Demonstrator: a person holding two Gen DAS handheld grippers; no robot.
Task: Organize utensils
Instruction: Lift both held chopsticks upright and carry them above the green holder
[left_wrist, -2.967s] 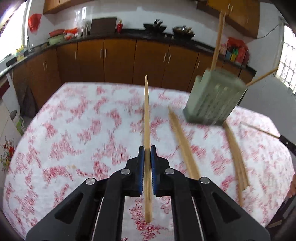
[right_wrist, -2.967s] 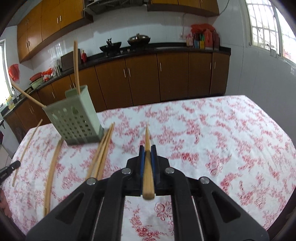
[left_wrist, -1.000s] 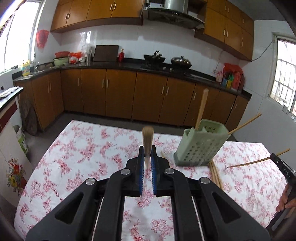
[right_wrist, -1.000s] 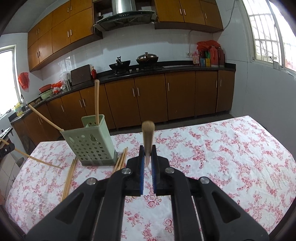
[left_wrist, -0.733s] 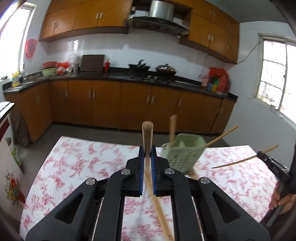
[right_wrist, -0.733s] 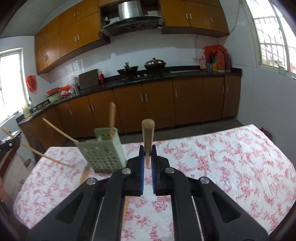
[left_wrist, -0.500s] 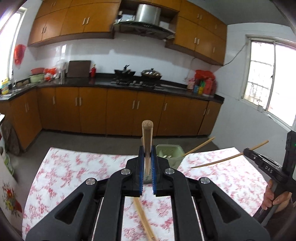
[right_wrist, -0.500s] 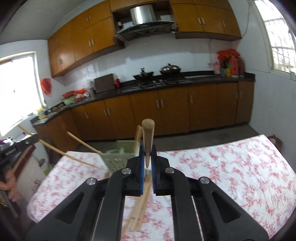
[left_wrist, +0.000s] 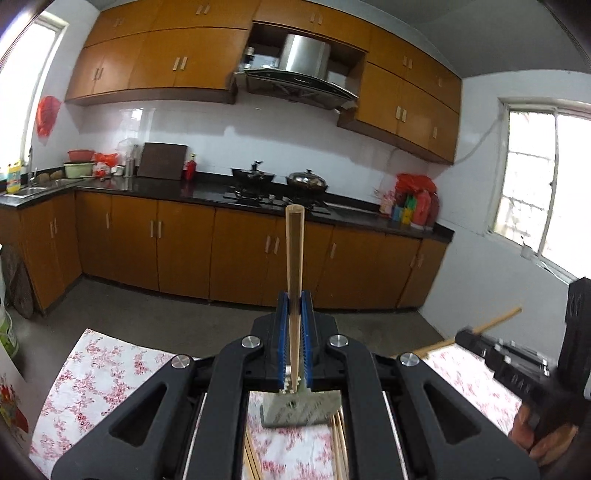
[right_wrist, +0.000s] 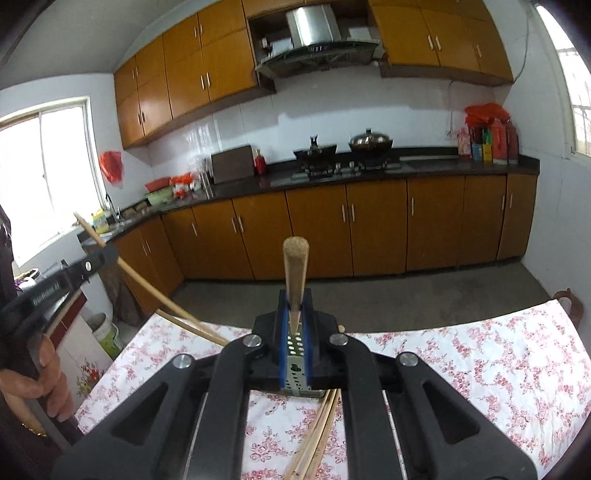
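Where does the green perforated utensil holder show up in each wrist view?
Left wrist view: the utensil holder sits low at centre, seen through the hand-held gripper's frame, below its shut pads.
Right wrist view: the utensil holder is at lower centre, mostly hidden between and under the pads.
Shared landmark: the range hood above the stove.

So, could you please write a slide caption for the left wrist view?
Left gripper shut on a chopstick above the green holder on the floral tablecloth.
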